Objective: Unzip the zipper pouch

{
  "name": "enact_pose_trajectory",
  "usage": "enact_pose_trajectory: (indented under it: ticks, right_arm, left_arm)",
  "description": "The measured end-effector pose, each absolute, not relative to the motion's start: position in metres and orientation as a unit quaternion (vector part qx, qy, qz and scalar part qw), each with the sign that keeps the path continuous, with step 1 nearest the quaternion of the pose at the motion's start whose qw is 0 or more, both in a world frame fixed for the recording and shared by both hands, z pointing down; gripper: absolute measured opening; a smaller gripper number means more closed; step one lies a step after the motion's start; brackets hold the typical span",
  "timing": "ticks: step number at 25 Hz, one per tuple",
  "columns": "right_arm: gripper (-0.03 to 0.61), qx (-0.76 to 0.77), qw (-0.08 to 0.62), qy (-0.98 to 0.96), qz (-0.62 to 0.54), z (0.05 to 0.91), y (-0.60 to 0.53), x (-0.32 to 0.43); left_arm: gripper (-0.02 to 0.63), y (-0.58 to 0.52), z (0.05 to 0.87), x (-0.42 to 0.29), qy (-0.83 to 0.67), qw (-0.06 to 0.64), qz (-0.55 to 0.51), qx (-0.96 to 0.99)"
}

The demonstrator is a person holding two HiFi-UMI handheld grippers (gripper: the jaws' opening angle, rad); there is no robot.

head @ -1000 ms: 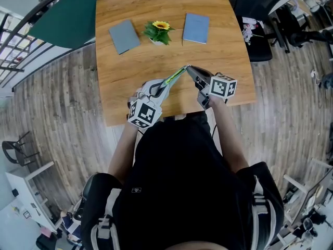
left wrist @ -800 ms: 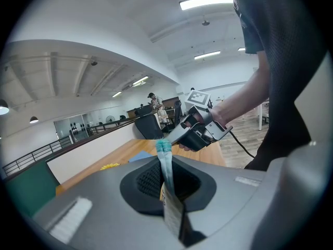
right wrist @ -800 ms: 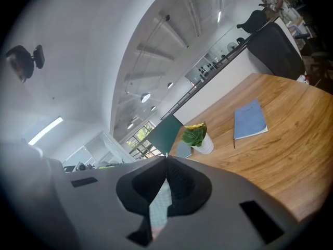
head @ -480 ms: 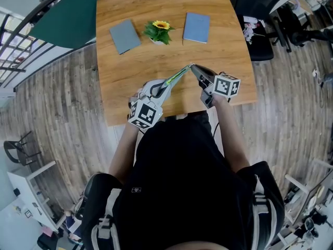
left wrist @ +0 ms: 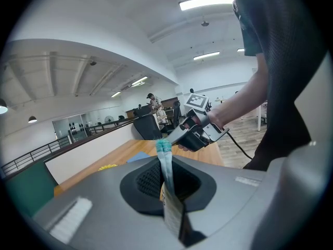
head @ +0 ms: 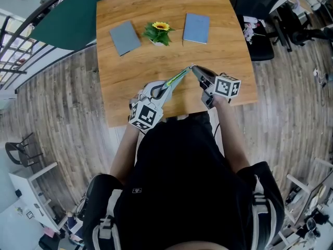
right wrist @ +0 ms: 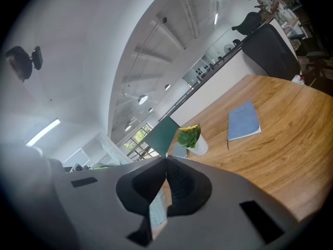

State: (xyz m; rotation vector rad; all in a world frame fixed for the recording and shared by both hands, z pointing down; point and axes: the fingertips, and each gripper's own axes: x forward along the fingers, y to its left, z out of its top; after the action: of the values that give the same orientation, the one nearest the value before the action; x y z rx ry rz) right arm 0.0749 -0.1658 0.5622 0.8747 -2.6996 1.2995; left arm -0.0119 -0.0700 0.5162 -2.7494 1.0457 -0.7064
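Observation:
A thin teal-green zipper pouch [head: 174, 79] is held edge-on above the table's near edge, stretched between the two grippers. My left gripper [head: 162, 87] is shut on its near end; in the left gripper view the teal fabric [left wrist: 165, 158] and a printed tag stick out between the closed jaws of the left gripper [left wrist: 164, 163]. My right gripper [head: 192, 68] is shut at the pouch's far end. In the right gripper view the right gripper [right wrist: 166, 160] has its jaws together and a pale strip, the zipper pull [right wrist: 157, 210], hangs between them. The right gripper [left wrist: 193, 133] also shows beyond the pouch.
On the wooden table [head: 130, 66] stand a potted sunflower [head: 158, 32], a grey notebook [head: 124, 36] to its left and a blue notebook [head: 196, 28] to its right. A black office chair [head: 257, 20] stands off the table's right edge. Wood floor surrounds the table.
The right gripper has edged slightly to the right with the pouch's far end. The left gripper has kept still.

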Motion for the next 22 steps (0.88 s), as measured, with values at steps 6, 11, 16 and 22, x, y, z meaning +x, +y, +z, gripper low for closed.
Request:
enact_pose_trajectory:
  ticks: [6, 11, 16, 22]
  right_arm:
    - [0.006, 0.281, 0.006, -0.864, 0.418, 0.5628, -0.1686, 0.0747]
    - [0.006, 0.286, 0.007, -0.863, 0.417, 0.565, -0.1711, 0.0767]
    - [0.006, 0.286, 0.006, -0.863, 0.417, 0.5657, -0.1713, 0.0762]
    - [0.006, 0.291, 0.003, -0.863, 0.414, 0.565, -0.1727, 0.0765]
  left_arm:
    - [0.005, -0.0714, 0.5158, -0.0123, 0.346, 0.058, -0.231, -0.907]
    - [0.003, -0.071, 0.5166, -0.0138, 0.347, 0.058, -0.231, -0.907]
    - [0.004, -0.0705, 0.5165, -0.0135, 0.348, 0.058, -0.23, -0.907]
    - [0.004, -0.0705, 0.5161, -0.0131, 0.347, 0.059, -0.228, -0.908]
